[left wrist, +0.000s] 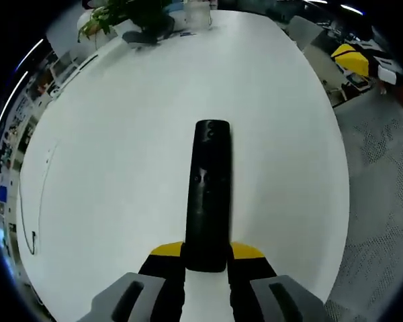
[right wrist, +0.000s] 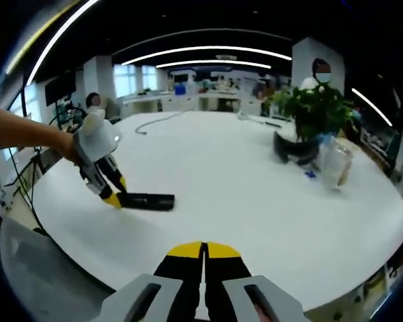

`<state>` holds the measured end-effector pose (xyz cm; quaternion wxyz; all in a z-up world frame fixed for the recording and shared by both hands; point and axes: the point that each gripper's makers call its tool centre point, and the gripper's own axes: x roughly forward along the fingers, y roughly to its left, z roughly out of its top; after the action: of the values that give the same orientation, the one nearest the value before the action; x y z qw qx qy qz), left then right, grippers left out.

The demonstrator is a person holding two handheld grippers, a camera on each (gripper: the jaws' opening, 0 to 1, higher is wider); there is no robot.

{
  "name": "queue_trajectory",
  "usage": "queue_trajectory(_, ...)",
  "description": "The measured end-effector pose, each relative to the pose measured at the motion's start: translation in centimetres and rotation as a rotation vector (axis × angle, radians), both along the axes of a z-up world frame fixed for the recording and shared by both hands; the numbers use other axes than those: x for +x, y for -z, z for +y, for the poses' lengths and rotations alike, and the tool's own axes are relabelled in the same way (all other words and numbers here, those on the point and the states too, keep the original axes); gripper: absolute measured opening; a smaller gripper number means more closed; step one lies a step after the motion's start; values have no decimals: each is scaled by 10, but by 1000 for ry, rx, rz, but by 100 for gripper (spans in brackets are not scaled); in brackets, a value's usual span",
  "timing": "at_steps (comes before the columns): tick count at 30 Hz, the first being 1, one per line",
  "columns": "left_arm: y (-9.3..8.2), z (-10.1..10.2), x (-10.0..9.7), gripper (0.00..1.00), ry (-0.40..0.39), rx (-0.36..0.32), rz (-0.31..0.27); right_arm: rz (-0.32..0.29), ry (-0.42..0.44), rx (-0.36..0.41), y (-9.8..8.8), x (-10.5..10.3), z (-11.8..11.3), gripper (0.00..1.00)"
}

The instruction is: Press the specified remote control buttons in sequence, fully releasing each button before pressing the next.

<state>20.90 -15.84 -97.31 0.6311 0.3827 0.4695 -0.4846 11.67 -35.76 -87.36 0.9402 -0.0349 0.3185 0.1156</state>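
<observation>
Jaws on my left gripper (left wrist: 206, 265) are closed round the near end of the remote control (left wrist: 207, 194), which runs straight out ahead of them, flat on the white table (left wrist: 121, 168). Seen from the right gripper view, left gripper (right wrist: 115, 198) sits off to the left and fwd of my right jaws, pinning the remote (right wrist: 146, 200) by one end. Right gripper (right wrist: 203, 253) has jaws pressed together, nothing btwn them, hovering well apart from the remote. Potted plant (right wrist: 309, 114) stands far ahead to the right. My read: remote is steadied, but no press is under way, so the btn sequence is likely all ahead. Can't make out individual btns.
</observation>
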Motion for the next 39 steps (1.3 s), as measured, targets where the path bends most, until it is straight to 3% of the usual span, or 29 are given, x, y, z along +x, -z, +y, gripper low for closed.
queue_trajectory(9, 0, -4, -25, 23, 2, 1, -1, -7, -7, -5, -1, 0, 0, 0)
queue_trajectory(13, 1, -6, -33, 23, 21, 13, 0, 36, 20, -12, 7, -2, -8, 0)
queue_trajectory(21, 1, -10, -48, 23, 50, 41, 9, 25, -6, -17, 5, -3, -4, 0)
queue_trajectory(30, 0, -14, -73, 23, 49, 33, 11, 94, -108, -14, 16, -10, 16, 0)
queue_trajectory(39, 1, -20, -92, 23, 20, 47, 15, 150, -165, 64, 21, -16, 24, 0)
